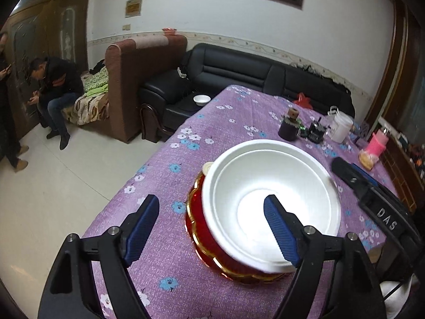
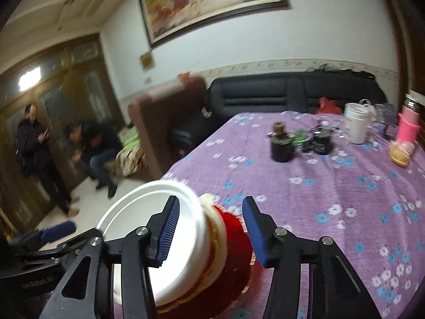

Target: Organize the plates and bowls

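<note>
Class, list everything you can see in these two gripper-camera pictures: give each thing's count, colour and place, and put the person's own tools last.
white bowl: one, white, on top of the stack near the table's front edge
red dish: one, red with gold rim, under the white bowl
cream dish: one edge showing, cream, between the two
tablecloth: one, purple with flowers, over the table
small bowl: one, white, on the black sofa
black sofa: one, behind the table
brown sofa: one, left of the black one
dark jars: two, far side of the table
white tub: one, far right
pink bottle: one, far right
people: two, dark clothes, by the wooden doors
left gripper: jaws open, one inside the bowl
right gripper: jaws open around the stack
</note>
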Tool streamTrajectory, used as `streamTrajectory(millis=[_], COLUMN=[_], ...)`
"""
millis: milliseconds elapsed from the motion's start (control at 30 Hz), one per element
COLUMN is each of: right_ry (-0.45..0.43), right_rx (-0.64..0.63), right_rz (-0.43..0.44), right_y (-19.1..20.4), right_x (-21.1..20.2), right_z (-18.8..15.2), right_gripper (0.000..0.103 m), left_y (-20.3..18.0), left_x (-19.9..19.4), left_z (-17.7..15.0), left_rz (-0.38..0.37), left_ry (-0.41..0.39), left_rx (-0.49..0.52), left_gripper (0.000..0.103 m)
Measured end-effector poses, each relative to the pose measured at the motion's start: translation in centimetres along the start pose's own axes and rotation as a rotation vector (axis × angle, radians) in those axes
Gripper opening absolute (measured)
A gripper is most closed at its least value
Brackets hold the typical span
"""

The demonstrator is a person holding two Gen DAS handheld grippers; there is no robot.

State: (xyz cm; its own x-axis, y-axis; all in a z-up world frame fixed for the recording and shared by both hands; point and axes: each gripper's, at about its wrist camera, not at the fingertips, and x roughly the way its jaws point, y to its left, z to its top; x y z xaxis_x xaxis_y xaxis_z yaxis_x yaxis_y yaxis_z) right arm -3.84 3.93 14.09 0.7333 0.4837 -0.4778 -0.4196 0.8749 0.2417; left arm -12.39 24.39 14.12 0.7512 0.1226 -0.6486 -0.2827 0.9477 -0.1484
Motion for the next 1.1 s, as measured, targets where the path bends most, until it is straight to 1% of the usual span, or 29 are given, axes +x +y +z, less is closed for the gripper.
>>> streamTrajectory(millis=[67,167,200,267,333,367,400,433,467,500,533,567,600,633,667,733,767,800,933,1100], right_ry=[-0.015,0.014,0.024,0.014,-0.020,-0.041,-0.064,-0.081,-0.098,-0.110,-0.131,-0.146,-0.160,-0.175,-0.182,-0.170,-0.152,-0.139,-0.077,-0.009], right_rx=[0.000,-0.016,-0.007,0.027,0.035,0.032,0.026,0.021,0.018,0.015,0.010,0.009,0.008,0.008,0.003,-0.009,-0.010,-0.008,-0.001,0.032], right_rz=[-0.030,-0.054,-0.052,-0.038,-0.032,-0.036,-0.047,-0.058,-0.069,-0.080,-0.103,-0.128,-0.158,-0.206,-0.241,-0.264,-0.271,-0.269,-0.238,-0.224], right_y=[-0.5,-0.9,-1.2,-1.8,-2.0,-2.0,-2.0,-2.1,-2.2,-2.1,-2.2,-2.2,-2.2,-2.1,-2.0,-1.8,-1.8,-1.9,-2.3,-3.3], right_x=[-0.6,0.0,0.2,-0.3,-1.8,-2.8,-3.8,-4.8,-5.8,-6.4,-7.4,-8.0,-8.4,-8.8,-9.0,-9.1,-9.1,-9.1,-8.8,-8.1], right_z=[-0.1,-0.4,-0.5,-0.7,-1.1,-1.5,-2.0,-2.6,-3.3,-3.9,-4.9,-5.7,-6.3,-7.2,-7.8,-8.9,-9.4,-9.7,-10.8,-11.7], right_gripper=[0.054,0.054,0.054,0.054,0.054,0.054,0.058,0.061,0.068,0.074,0.077,0.085,0.091,0.099,0.100,0.100,0.100,0.100,0.100,0.100], left_y=[0.2,0.4,0.2,-0.3,-0.9,-1.2,-1.7,-2.1,-2.7,-3.0,-3.5,-4.4,-5.0,-6.0,-6.4,-7.9,-8.5,-9.2,-10.0,-9.7], left_x=[-0.4,-1.6,-2.4,-4.0,-5.8,-6.7,-7.7,-8.4,-9.0,-9.5,-9.8,-9.9,-9.6,-9.1,-8.6,-7.3,-6.7,-6.0,-4.8,-4.0], left_z=[-0.2,-0.6,-0.7,-0.8,-1.2,-1.4,-1.9,-2.3,-2.7,-3.0,-3.5,-4.1,-4.4,-4.8,-4.7,-5.4,-5.8,-6.2,-6.8,-7.2], left_rz=[-0.001,-0.009,-0.004,0.030,0.084,0.114,0.146,0.158,0.162,0.161,0.157,0.144,0.129,0.105,0.093,0.071,0.078,0.102,0.140,0.137], left_ry=[-0.012,-0.046,-0.075,-0.141,-0.233,-0.282,-0.345,-0.385,-0.424,-0.452,-0.474,-0.484,-0.474,-0.440,-0.416,-0.339,-0.307,-0.270,-0.207,-0.143], left_rx=[-0.020,-0.053,-0.053,-0.035,-0.013,-0.006,-0.002,0.001,0.009,0.019,0.031,0.050,0.065,0.086,0.096,0.123,0.135,0.151,0.166,0.146], left_gripper=[0.081,0.081,0.081,0.081,0.087,0.094,0.099,0.102,0.103,0.103,0.103,0.103,0.103,0.103,0.103,0.103,0.103,0.103,0.103,0.103])
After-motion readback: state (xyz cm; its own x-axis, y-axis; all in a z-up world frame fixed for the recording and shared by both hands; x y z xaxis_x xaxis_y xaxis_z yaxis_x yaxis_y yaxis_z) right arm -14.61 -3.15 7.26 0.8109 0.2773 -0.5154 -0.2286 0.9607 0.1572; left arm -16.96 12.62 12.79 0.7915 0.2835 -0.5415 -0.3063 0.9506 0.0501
